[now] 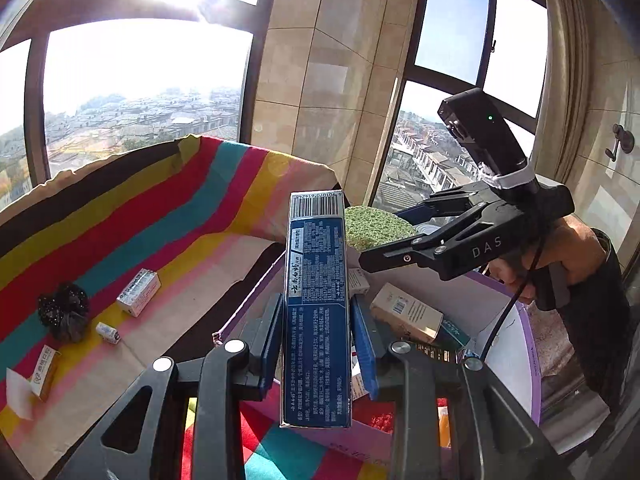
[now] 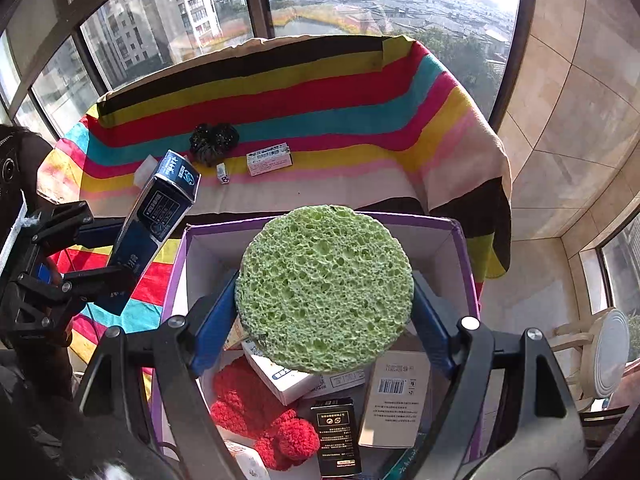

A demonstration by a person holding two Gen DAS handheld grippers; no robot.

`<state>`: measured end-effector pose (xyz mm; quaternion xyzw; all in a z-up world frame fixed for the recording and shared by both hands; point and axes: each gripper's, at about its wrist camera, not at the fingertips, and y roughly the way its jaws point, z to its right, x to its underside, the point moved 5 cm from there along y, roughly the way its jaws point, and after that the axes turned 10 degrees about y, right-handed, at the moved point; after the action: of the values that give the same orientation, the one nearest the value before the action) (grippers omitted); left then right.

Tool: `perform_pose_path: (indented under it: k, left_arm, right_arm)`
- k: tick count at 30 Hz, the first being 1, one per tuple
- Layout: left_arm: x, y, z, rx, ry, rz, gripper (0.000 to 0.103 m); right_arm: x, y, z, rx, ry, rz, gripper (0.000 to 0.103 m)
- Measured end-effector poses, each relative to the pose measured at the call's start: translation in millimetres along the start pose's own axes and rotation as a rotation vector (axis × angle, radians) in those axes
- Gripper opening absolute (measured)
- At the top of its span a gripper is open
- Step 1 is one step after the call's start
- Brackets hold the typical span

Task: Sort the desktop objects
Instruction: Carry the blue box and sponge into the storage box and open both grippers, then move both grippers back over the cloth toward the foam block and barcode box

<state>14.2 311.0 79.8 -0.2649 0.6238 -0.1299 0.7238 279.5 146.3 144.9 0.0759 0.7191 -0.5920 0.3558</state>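
The left tongs (image 1: 316,340) were closed on a long blue toothpaste carton (image 1: 316,312), gripped across its narrow sides and held upright, at the near-left edge of the purple-rimmed box (image 2: 460,240). The right tongs (image 2: 324,312) were clamped on a round green sponge (image 2: 324,288), held above the open box.

Progress was judged as well advanced. The box already contained a red knitted item (image 2: 256,404), a white carton (image 2: 288,380), a black carton (image 2: 336,436) and a pale barcode carton (image 2: 396,396), among others partly hidden. Both held items had not yet been released into it.

Items remaining on the striped cloth (image 2: 320,92) covering the bench:
- a black scrunchie (image 1: 64,316);
- a white printed carton (image 1: 139,292) beside it;
- a small white tube-like item (image 1: 109,333) near both;
- a small yellow-and-white packet (image 1: 42,372) with a white slip, apart from the rest.

By this estimate, four items were left to collect after the two current drops.
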Motion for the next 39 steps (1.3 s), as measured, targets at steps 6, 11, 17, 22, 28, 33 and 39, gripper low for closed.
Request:
perform_pose_path:
  k: [6,11,17,22,28,33,39]
  left_arm:
    - [12,39,28,0.057,0.001,-0.074,0.085]
    - [19,9,2,0.025,-0.054,-0.006,0.085]
    - [51,-53,-79,-0.166,-0.188,0.081,0.085]
    - [104,-86,-151,-0.324,-0.278,0.032,0.085]
    - [164,-107,-228,-0.437,-0.353,-0.084,0.085]
    - [186,-110,-275,-0.463,-0.367,-0.149,0.085]
    - [196,-93,-316,-0.453,-0.332,-0.224,0.084]
  right_arm:
    - [33,6,43,-0.062,0.178,-0.024,0.091]
    - [29,1,49,-0.043,0.201,0.001,0.092]
    - [1,-5,19,-0.046,0.127,0.04,0.095]
    - [-36,10,-43,-0.069,-0.018,0.02,0.1]
    - [-73,71,-121,-0.051,-0.209,-0.107,0.102]
    - [-98,134,-154,-0.088,-0.213,-0.258,0.102]
    - [-121,200,-165,-0.038,-0.226,-0.375,0.102]
